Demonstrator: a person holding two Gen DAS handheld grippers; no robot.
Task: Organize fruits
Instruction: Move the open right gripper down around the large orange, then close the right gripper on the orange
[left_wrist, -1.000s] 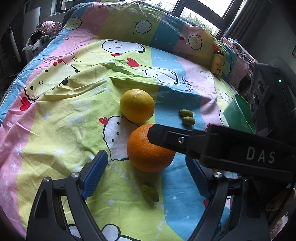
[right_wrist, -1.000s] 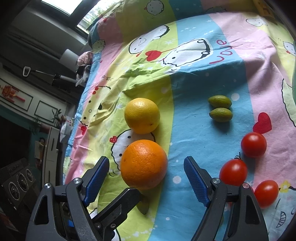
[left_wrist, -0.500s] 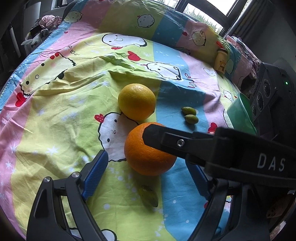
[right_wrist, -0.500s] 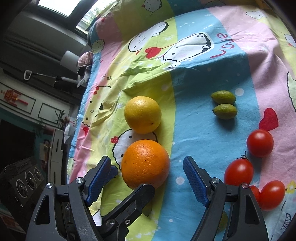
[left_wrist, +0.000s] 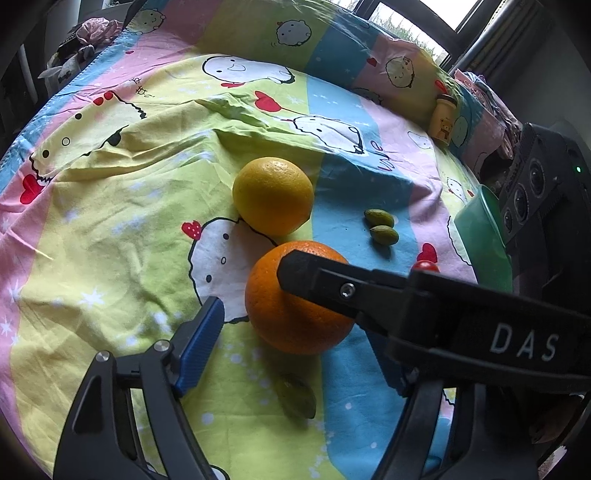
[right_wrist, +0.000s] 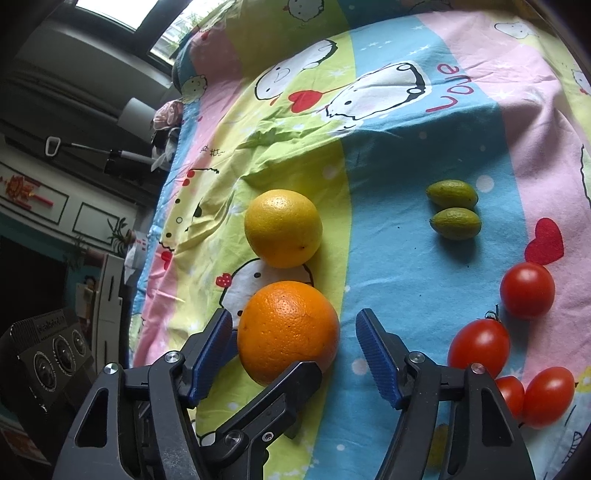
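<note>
The orange (right_wrist: 288, 332) is seen on the patterned bedsheet (right_wrist: 406, 147), straight ahead of the right gripper (right_wrist: 295, 338) and framed between its spread blue pads (right_wrist: 376, 358), neither of which appears to be touching the peel. The left gripper (left_wrist: 295, 332) is likewise held spread around the same fruit, though its right pad is hidden behind the other tool. The yellow citrus (right_wrist: 282, 228) is found just beyond the orange.
</note>
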